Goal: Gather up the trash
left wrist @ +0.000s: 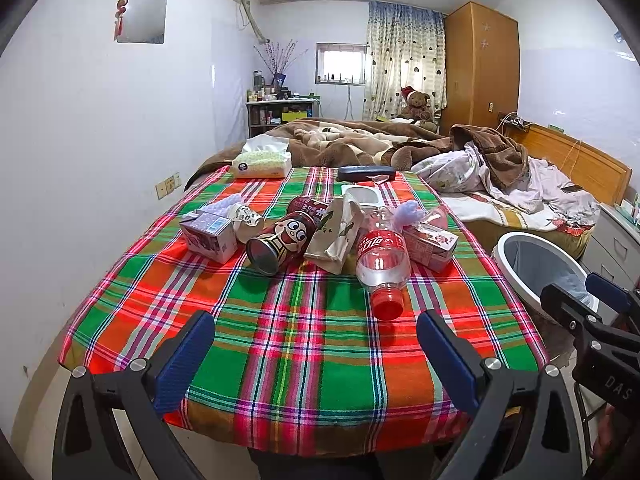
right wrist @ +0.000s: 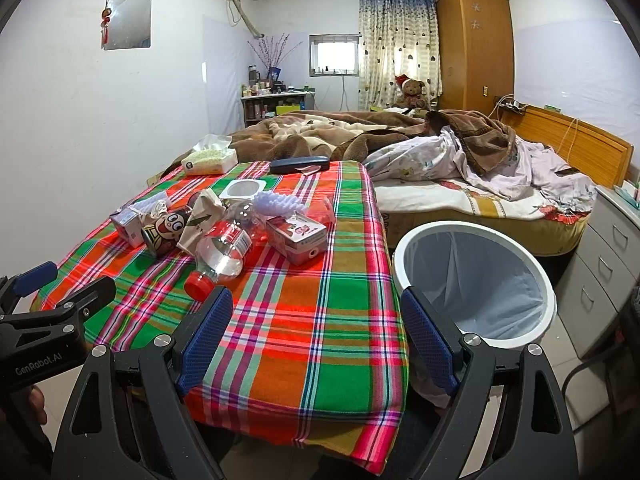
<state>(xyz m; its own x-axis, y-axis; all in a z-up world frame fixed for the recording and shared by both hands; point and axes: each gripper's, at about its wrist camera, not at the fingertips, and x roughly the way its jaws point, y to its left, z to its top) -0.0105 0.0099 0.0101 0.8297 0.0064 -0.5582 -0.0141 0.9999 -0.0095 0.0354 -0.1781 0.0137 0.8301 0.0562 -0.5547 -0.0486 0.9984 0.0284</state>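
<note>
Nothing looks collected yet — the bin (right wrist: 474,280) beside the table holds only its liner, both the left gripper (left wrist: 314,344) and right gripper (right wrist: 316,320) hang spread and empty, and the plastic bottle (left wrist: 382,260) lies mid-table among the other trash, long axis toward the viewer, red cap nearest.

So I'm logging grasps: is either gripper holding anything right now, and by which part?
Nothing is held. The left gripper and right gripper are both open and empty, short of the trash.
</note>
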